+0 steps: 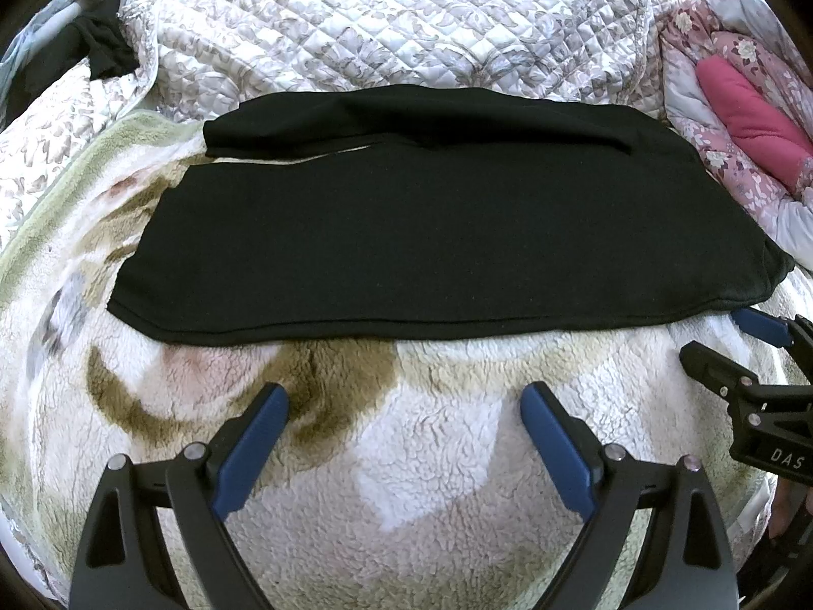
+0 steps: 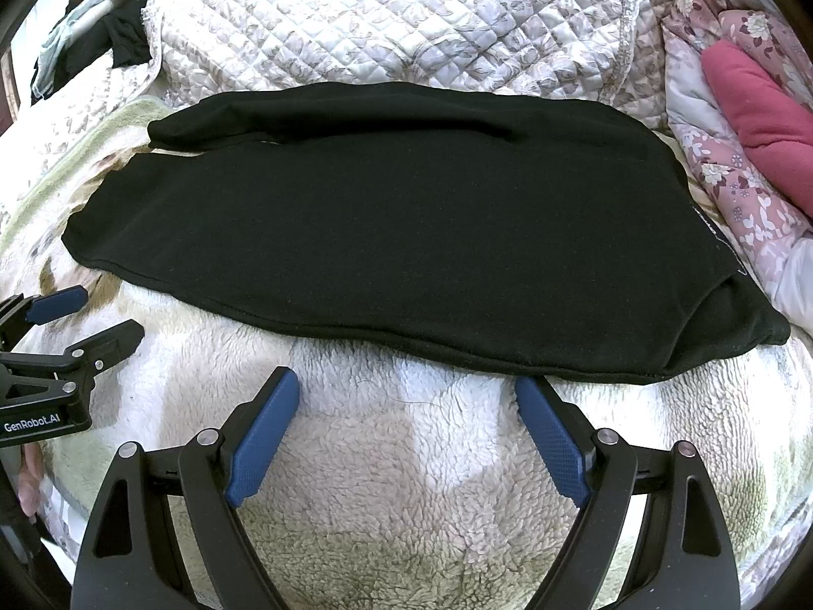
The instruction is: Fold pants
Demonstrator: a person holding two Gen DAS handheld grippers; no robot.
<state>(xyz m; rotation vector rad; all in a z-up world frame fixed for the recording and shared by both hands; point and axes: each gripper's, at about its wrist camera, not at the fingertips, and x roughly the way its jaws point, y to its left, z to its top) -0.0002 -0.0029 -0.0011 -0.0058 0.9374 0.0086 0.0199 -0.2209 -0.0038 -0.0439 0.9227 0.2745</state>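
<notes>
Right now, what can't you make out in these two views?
- Pants: the folds and layers are lost in the flat black cloth, in both views.
- Small print at the pants' right end: too small to read, right wrist view.
- Dark clothes at top left: cut by the fisheye edge.
- Right gripper: partly cut by the left view's edge.
</notes>
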